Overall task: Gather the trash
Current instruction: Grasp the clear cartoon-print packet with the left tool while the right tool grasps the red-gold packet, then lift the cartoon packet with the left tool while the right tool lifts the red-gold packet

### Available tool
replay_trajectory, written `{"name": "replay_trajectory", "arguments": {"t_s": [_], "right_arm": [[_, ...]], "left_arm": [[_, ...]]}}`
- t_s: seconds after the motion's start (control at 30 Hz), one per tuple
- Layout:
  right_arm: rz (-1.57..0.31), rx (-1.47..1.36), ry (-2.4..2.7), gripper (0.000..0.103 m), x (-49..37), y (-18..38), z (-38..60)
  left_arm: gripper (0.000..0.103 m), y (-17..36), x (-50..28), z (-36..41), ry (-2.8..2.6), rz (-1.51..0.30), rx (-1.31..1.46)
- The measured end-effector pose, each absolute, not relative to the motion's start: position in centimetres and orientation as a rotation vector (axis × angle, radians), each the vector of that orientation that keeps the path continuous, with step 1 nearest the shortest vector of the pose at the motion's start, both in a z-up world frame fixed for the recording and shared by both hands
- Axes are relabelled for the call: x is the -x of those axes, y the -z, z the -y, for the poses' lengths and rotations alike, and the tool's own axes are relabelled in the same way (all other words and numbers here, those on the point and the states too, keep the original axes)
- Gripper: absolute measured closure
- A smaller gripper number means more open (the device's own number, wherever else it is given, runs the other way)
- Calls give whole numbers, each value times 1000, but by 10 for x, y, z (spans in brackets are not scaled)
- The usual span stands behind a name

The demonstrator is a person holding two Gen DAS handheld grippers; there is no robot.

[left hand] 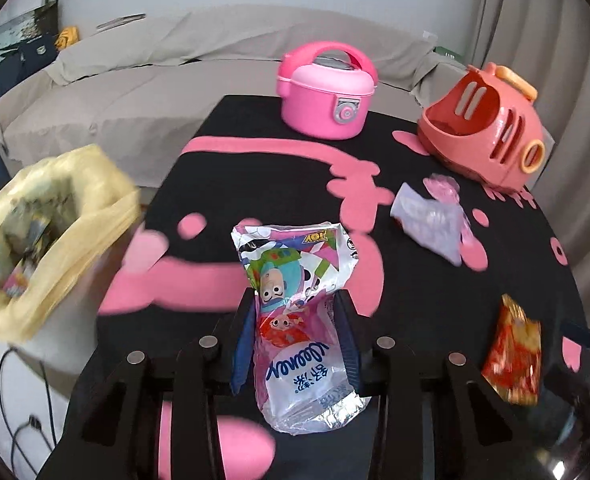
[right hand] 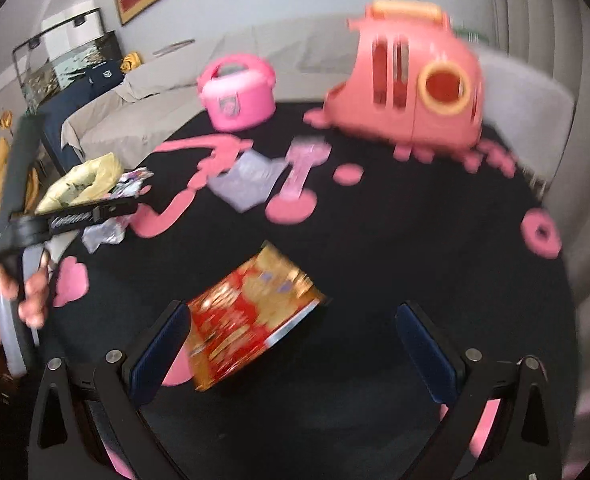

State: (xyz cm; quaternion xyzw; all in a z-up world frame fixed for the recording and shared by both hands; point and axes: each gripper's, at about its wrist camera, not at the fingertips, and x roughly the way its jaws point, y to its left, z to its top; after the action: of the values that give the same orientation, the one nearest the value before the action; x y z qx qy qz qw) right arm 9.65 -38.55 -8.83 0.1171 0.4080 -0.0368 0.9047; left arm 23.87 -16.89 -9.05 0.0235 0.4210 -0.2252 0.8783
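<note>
In the left wrist view my left gripper (left hand: 297, 300) is shut on a cartoon-printed tissue wrapper (left hand: 295, 256) over the black-and-pink tablecloth (left hand: 415, 300). From the right wrist view that gripper (right hand: 111, 210) is at the left with the crumpled wrapper (right hand: 103, 236) in it, close to the yellow trash bag (right hand: 83, 180). My right gripper (right hand: 295, 308) stands open over a red-and-gold snack wrapper (right hand: 251, 320), which lies between the fingers, nearer the left finger (right hand: 163, 344). The same snack wrapper (left hand: 515, 352) shows at the right of the left wrist view.
The yellow bag (left hand: 55, 220) hangs open off the table's left edge with trash inside. A clear purple wrapper (left hand: 431, 224) and a pink wrapper (left hand: 443, 188) lie mid-table. A pink toy cooker (left hand: 327, 88) and a salmon toy toaster (left hand: 487, 124) stand at the back. A sofa (left hand: 115, 92) is behind.
</note>
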Motion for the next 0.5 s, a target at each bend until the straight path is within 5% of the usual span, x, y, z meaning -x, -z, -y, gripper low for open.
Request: {"name": "replay_trajectory", "arguments": {"t_s": [0.1, 0.23, 0.5], "right_arm": [[-878, -290, 80, 2, -103, 95, 381], [-921, -253, 105, 19, -121, 102, 368], [-899, -152, 153, 22, -162, 107, 344]], "left_arm": [[64, 88, -225, 155, 462, -864, -45], [64, 83, -212, 134, 438, -836, -21], [64, 86, -210, 101, 393, -847, 42]]}}
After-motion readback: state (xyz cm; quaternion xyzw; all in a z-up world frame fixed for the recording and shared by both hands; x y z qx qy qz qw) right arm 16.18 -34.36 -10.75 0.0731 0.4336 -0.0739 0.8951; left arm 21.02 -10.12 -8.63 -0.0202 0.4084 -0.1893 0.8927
